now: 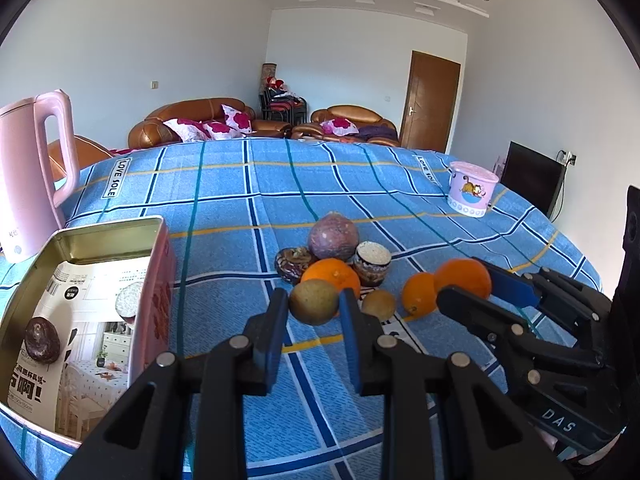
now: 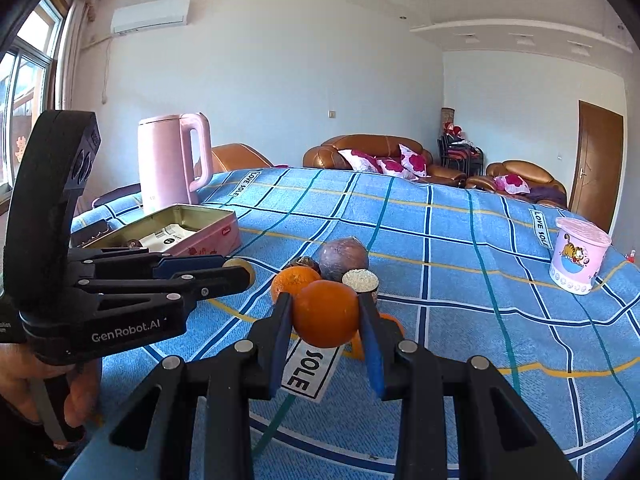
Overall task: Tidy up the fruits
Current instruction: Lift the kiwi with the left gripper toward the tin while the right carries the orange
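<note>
1. Living room w/ sofas; desk [image 1: 224, 184] under blue checked cloth.
2. Left gripper [image 1: 312, 312]: fingers closed on a kiwi [image 1: 314, 306].
3. Right gripper [image 2: 326, 316]: fingers closed on an orange [image 2: 325, 314].
4. Tin [image 1: 108, 232] holds one dark fruit [image 1: 42, 340]; approx. six lie loose mid-desk. Early stage.

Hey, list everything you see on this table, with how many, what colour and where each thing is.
Oranges: three, orange, mid-table cluster; one in right tool.
Kiwis: two, brown-green, front of cluster; one in left tool.
Purple fruit: one, purple, back of cluster.
Dark fruits: three, dark brown; two in cluster, one in tin.
Tin: one, pink, open, left of fruit.
Kettle: one, pink, behind tin.
Cup: one, pink, far right.
Tablecloth: one, blue checked, over table.
Left tool: one, black, shut on kiwi.
Right tool: one, black, shut on orange.
Hand: one, holding left tool.
</note>
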`<act>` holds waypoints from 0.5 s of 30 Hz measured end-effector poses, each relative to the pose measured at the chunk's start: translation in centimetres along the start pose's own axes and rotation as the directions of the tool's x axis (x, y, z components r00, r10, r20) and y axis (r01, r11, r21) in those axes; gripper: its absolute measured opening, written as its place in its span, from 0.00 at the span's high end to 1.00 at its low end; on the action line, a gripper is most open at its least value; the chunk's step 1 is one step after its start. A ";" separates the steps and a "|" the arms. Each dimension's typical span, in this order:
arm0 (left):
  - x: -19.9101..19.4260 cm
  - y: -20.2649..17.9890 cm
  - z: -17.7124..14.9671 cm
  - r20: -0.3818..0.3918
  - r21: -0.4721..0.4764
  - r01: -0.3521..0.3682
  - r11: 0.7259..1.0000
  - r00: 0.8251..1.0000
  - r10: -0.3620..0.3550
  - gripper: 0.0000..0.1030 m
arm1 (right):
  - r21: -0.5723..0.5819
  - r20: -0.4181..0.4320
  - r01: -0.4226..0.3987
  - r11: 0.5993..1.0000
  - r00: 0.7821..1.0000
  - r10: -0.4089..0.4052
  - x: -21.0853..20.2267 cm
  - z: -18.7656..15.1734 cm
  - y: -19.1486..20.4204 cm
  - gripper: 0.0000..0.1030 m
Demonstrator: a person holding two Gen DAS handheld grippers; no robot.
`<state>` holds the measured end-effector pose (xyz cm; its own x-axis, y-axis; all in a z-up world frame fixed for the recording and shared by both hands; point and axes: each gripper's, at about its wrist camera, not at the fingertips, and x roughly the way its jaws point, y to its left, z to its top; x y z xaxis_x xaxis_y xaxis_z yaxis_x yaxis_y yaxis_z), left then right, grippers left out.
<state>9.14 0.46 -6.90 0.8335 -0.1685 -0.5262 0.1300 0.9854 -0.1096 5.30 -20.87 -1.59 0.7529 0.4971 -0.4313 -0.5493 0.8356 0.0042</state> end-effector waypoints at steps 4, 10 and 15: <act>-0.6 -0.1 -0.1 0.032 0.002 -0.026 1.000 0.999 0.026 0.73 | -0.002 0.019 0.002 1.000 1.000 -0.002 -0.3 0.0 0.0 0.66; -1.0 -0.3 -0.1 0.058 0.008 -0.059 0.998 0.997 0.059 0.73 | -0.006 0.033 0.000 1.000 0.999 0.001 -0.5 0.0 0.1 0.66; -1.4 -0.4 -0.3 0.082 0.012 -0.079 0.997 0.994 0.078 0.73 | -0.009 0.051 0.002 1.000 0.999 -0.001 -0.8 -0.1 0.2 0.66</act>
<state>7.77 0.33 -6.31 0.8821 -0.0884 -0.4626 0.0696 0.9959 -0.0577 4.58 -21.12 -1.31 0.7711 0.5071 -0.3849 -0.5511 0.8345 -0.0045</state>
